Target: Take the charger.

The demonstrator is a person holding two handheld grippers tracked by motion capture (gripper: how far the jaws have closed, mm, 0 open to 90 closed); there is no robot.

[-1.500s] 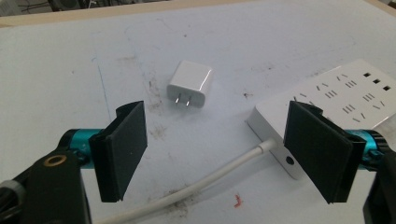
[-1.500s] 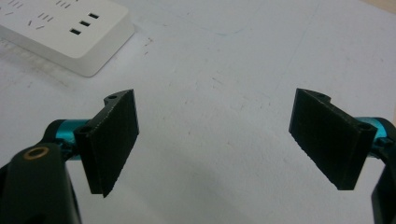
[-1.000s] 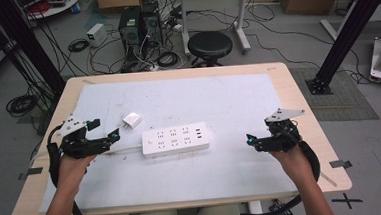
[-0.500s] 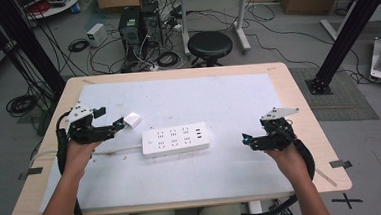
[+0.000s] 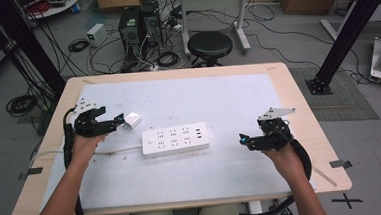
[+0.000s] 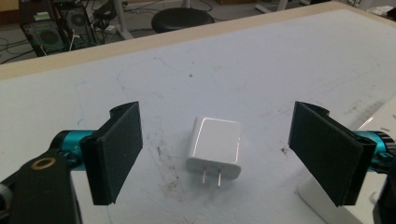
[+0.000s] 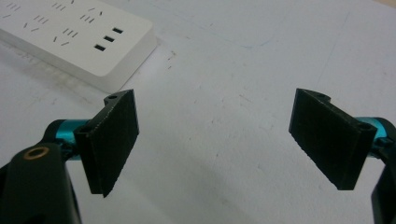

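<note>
Left gripper (image 6: 215, 154) — jaws spread, now flanking the charger (image 6: 215, 145), having advanced from farther back | charger lies flat, prongs toward the camera, just left of the power strip (image 5: 176, 138), unmoved | right gripper (image 7: 215, 144) — jaws spread, off the strip's right end, barely shifted.

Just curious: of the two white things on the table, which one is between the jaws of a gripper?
The small charger, lying flat between the open jaws of the left gripper, untouched. The power strip lies mid-table, apart from the right gripper.
</note>
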